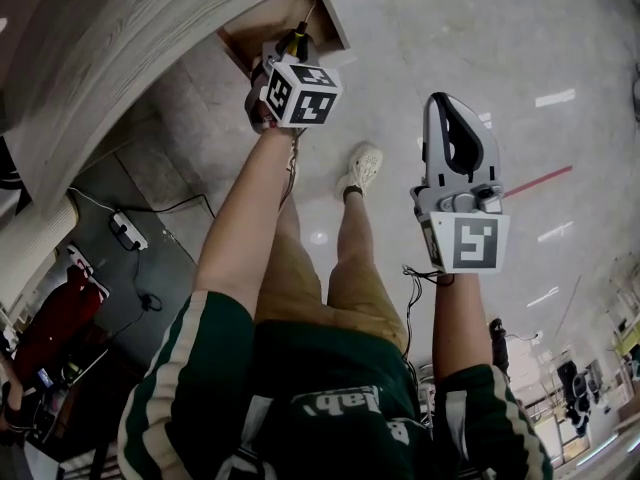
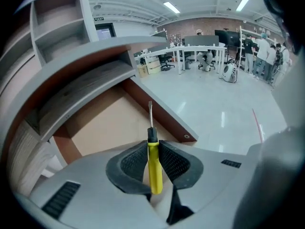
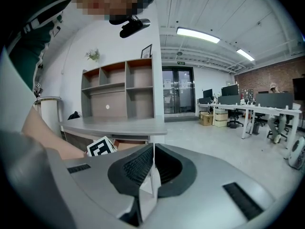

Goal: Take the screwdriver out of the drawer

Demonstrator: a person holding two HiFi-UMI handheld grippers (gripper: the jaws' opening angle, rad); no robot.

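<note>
Open-plan office. Glossy pale floor (image 2: 214, 104); red line (image 1: 540, 180) at 3 o'clock, head view. Right gripper view: grey-wood shelf unit (image 3: 119, 89) at 10 o'clock, glass doors (image 3: 177, 97) at 12, brick wall (image 3: 271, 78) at 2, ceiling strip lights (image 3: 198, 35) lit. Left gripper view: white desks (image 2: 190, 51) at 12.

Power strip (image 1: 126, 230) with cable on dark flooring. Shelf unit (image 3: 119, 88) at wall. White desks (image 2: 186, 48) beyond glossy floor (image 2: 214, 109) with red line (image 2: 258, 123).

The surface (image 2: 66, 63) overhangs the open drawer (image 2: 105, 123) on the left; bare floor (image 2: 214, 104) to the right leaves open room.
</note>
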